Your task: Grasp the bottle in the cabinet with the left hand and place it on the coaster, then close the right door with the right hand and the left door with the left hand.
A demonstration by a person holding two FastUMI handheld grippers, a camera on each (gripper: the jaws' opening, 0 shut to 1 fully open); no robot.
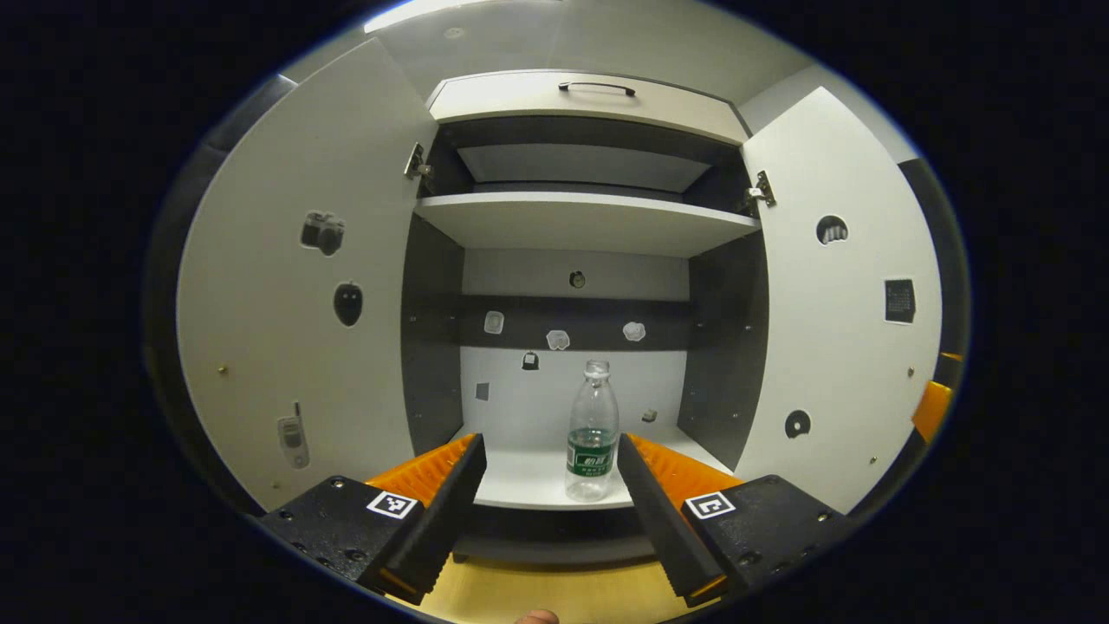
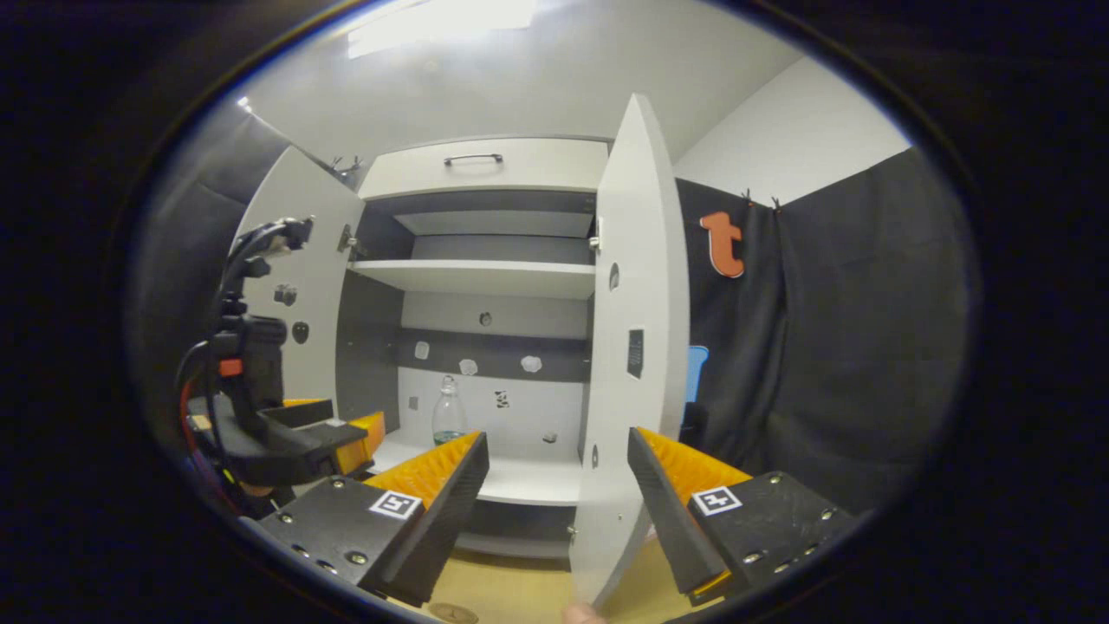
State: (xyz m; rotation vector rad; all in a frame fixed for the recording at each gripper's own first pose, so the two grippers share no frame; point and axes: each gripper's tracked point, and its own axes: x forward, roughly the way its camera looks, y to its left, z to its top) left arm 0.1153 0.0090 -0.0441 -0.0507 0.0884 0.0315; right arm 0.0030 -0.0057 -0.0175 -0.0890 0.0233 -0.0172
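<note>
Clear plastic bottle stands light and upright between the spread left gripper fingers, so a glancing finger could topple it.

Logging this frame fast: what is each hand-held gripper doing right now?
Left hand-held gripper: open, empty, lined up on the clear plastic bottle.
Right hand-held gripper: open, empty, straddling the white right door's edge.

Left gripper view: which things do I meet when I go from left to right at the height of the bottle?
Left door → left finger → bottle → right finger → right door.
</note>
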